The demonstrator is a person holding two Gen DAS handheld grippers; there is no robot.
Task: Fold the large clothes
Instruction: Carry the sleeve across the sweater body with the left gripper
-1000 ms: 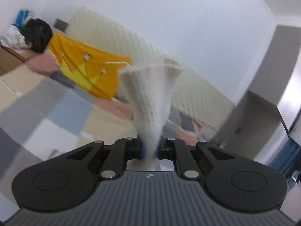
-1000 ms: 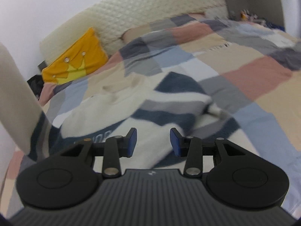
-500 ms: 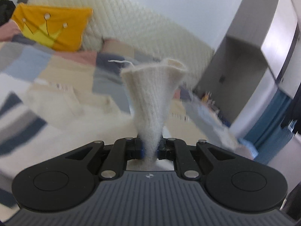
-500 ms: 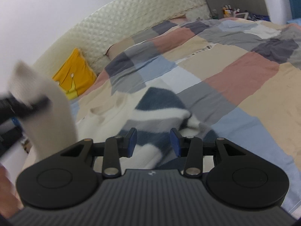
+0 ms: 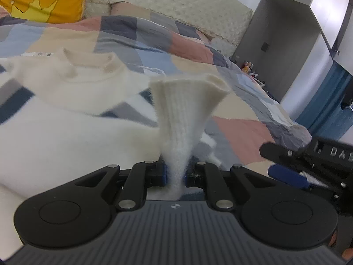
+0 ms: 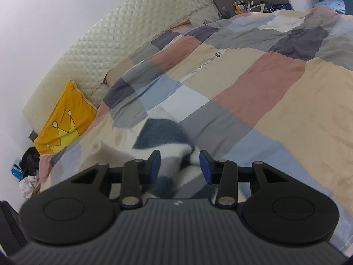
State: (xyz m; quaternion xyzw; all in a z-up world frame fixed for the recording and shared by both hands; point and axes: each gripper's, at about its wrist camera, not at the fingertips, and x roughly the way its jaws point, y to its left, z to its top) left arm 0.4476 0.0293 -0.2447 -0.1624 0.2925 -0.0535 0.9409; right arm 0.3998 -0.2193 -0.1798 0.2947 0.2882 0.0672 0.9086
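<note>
Two views: left hand-held gripper [image 5: 175, 174] clamping cream sweater cuff [image 5: 187, 101]; right hand-held gripper [image 6: 179, 165] part-open, empty, over sweater [image 6: 163, 137].

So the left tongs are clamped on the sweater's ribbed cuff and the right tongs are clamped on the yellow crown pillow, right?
Not quite. The left tongs do clamp the ribbed cuff, but the right wrist view shows the right tongs open, gripping nothing; the yellow crown pillow lies far off by the headboard.

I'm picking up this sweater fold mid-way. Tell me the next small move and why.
Probably lower the left gripper onto the sweater's white body and lay the cuff there before letting go. Its fingers are shut on the ribbed cuff, which stands up above the sweater spread on the patchwork quilt. The right gripper is open, holding nothing.
</note>
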